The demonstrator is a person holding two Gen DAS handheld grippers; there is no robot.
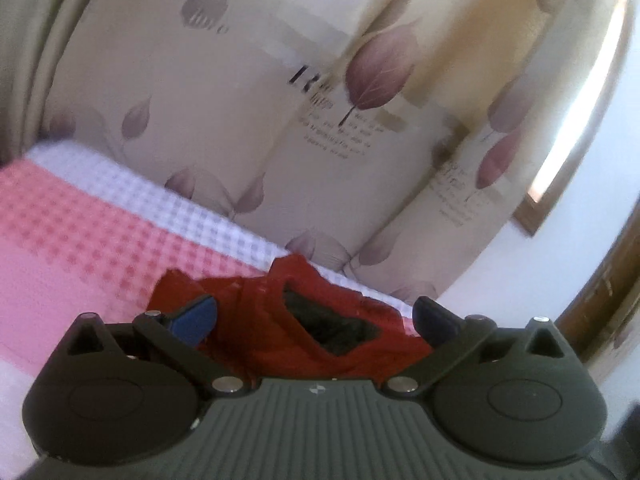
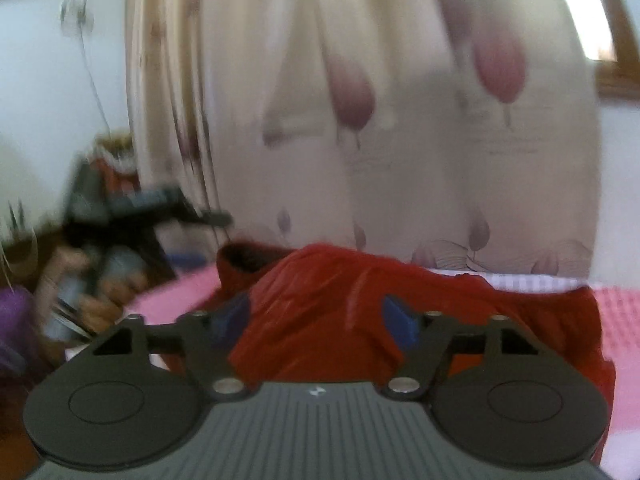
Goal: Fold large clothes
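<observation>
A red garment (image 1: 260, 320) with a dark lining lies crumpled on a pink and white checked bedspread (image 1: 80, 232). My left gripper (image 1: 316, 318) hangs just above it, open wide, its blue pads (image 1: 196, 320) clear of the cloth. In the right wrist view the same red garment (image 2: 340, 312) is a rumpled heap. My right gripper (image 2: 316, 316) stands over it, open, with its blue pads (image 2: 398, 316) apart and cloth showing behind the gap. At the left, blurred, a person's hand (image 2: 108, 284) holds the left gripper (image 2: 218, 216).
A cream curtain (image 1: 320, 120) printed with purple leaves hangs right behind the bed's far edge. A bright window with a wooden frame (image 1: 532, 216) is at the right. Dark clutter (image 2: 116, 168) stands by the white wall at the left.
</observation>
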